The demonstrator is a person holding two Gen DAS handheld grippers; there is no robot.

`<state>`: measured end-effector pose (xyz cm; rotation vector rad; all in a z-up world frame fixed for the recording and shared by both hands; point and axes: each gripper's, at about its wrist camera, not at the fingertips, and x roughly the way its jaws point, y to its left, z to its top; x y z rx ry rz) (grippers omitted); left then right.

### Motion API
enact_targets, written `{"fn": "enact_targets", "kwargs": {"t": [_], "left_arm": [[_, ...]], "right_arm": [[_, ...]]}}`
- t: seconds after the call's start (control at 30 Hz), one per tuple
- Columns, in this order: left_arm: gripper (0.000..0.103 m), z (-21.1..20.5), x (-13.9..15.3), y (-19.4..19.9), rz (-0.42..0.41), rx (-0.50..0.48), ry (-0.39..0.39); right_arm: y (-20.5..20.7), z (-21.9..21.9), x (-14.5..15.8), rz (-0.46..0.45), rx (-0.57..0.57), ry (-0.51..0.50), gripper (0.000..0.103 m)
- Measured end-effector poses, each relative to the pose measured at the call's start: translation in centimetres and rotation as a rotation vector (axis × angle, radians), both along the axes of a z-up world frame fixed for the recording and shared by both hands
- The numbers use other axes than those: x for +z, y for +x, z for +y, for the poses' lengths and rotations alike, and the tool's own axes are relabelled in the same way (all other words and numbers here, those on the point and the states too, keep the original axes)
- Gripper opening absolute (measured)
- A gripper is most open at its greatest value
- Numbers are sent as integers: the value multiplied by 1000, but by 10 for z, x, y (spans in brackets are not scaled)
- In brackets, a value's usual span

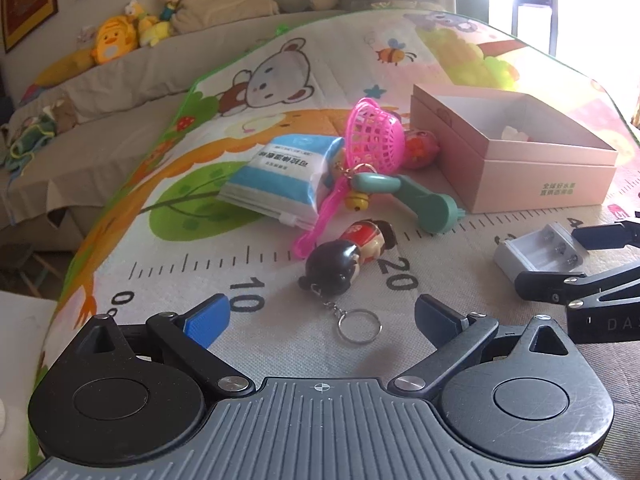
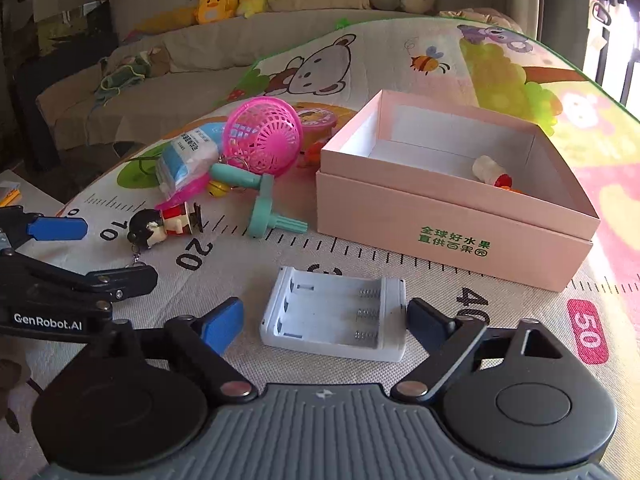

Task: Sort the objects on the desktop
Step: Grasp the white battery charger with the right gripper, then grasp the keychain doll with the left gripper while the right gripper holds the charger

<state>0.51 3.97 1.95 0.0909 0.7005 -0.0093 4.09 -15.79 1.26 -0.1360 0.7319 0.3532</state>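
Observation:
My left gripper [image 1: 322, 318] is open, its fingers on either side of the key ring of a doll keychain [image 1: 348, 254] lying on the play mat; the doll also shows in the right wrist view [image 2: 164, 224]. My right gripper [image 2: 326, 320] is open around a white battery holder [image 2: 334, 312], the right pad touching its side. The holder shows in the left wrist view [image 1: 540, 250] too. A pink open box [image 2: 452, 216] holds a small bottle [image 2: 486, 170]. A pile holds a pink basket [image 2: 262, 138], a blue-white packet [image 2: 188, 156] and a teal tool [image 2: 262, 208].
The play mat [image 2: 240, 276] with a printed ruler covers the table. A sofa with plush toys [image 2: 218, 2] stands behind. The left gripper's arm [image 2: 60, 280] lies at the left of the right wrist view. A bright window is at the far right.

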Motion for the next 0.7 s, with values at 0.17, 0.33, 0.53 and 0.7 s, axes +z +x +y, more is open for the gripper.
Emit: {"fn": "enact_targets", "kwargs": {"t": [0.17,0.33,0.53,0.7], "left_arm": [[102,2,-3,5,2,33,68],[102,9,-3,17,-13,77,187],[102,24,3,23,-15,142,215],[102,18,9,15,-11,40,62]], "right_arm": [[-2,-25,0,-9,-74,-14,79],[-14,-51,-1,-10,-118,28,80],[-16,-55,-7,-3,-125,60,86],[-16,-55,-8,0,-122,65,88]]}}
